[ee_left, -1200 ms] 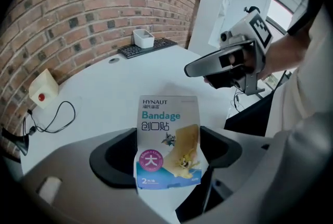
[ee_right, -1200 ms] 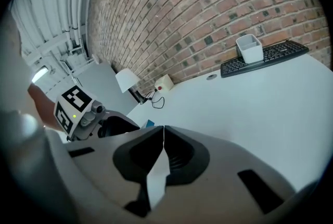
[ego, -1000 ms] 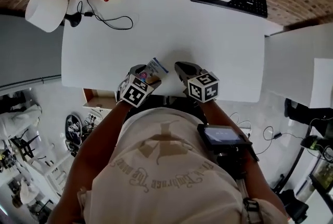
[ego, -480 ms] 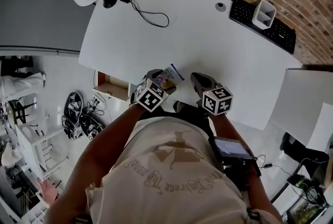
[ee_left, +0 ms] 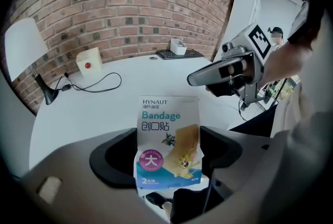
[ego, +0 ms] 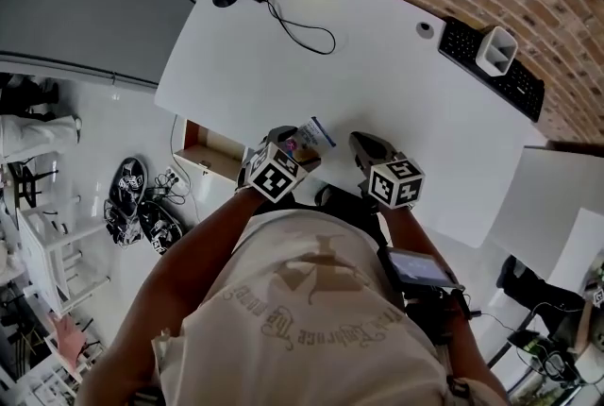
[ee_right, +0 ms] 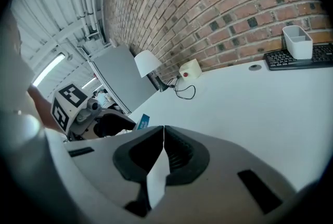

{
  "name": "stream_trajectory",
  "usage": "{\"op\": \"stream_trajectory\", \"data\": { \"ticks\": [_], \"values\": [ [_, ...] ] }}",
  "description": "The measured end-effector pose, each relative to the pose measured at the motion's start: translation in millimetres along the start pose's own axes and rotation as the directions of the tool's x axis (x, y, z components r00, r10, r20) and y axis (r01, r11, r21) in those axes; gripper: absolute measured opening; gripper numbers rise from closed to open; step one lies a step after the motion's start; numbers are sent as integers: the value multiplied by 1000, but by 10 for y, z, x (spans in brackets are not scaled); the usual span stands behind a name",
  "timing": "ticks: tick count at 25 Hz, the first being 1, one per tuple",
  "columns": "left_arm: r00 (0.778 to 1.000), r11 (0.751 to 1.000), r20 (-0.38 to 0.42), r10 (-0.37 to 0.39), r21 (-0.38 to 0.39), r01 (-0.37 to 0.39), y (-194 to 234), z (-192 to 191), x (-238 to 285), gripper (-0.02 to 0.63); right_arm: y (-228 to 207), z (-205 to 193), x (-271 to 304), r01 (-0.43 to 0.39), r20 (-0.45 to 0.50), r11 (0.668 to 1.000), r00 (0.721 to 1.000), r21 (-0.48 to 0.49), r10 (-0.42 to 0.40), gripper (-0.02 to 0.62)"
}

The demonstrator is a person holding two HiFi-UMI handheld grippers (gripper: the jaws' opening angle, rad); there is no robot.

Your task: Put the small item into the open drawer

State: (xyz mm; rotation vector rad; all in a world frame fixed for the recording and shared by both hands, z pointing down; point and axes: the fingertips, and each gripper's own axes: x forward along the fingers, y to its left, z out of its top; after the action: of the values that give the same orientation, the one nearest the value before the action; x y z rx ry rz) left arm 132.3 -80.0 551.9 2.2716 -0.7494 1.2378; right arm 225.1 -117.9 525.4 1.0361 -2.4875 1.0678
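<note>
Head view: left claw (ego: 286, 140) is gripping the pack (ego: 312, 132) right of the drawer (ego: 209, 168); right claw (ee_right: 162, 137) is resting closed, empty; best releasing only inside it.

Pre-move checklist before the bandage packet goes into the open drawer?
1. Bandage packet gripped: ok, left gripper shut on it, packet upright.
2. Right gripper free: ok, jaws together, nothing between them.
3. Drawer open: ok, it sticks out past the desk edge, left of the left gripper.
4. Packet above drawer: not ok, it is over the desk near its edge.
5. Room inside drawer: cannot tell, too small in the head view.
</note>
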Motion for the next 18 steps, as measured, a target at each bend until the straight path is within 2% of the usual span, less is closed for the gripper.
{"op": "stream_trajectory", "data": {
  "ticks": [9,14,18],
  "values": [
    [999,999,43,21,-35,-20,331,-458,-380,377,489,-35,332,12,-17,999,1000,-43,-13,6],
    [998,1000,63,24,-16,-23,433,-702,-585,377,709,-47,457,36,-16,998,999,-49,-37,6],
    [995,998,92,41,-52,-36,549,-873,-754,377,937,-57,550,31,-43,995,998,-90,-35,6]
  ]
}}
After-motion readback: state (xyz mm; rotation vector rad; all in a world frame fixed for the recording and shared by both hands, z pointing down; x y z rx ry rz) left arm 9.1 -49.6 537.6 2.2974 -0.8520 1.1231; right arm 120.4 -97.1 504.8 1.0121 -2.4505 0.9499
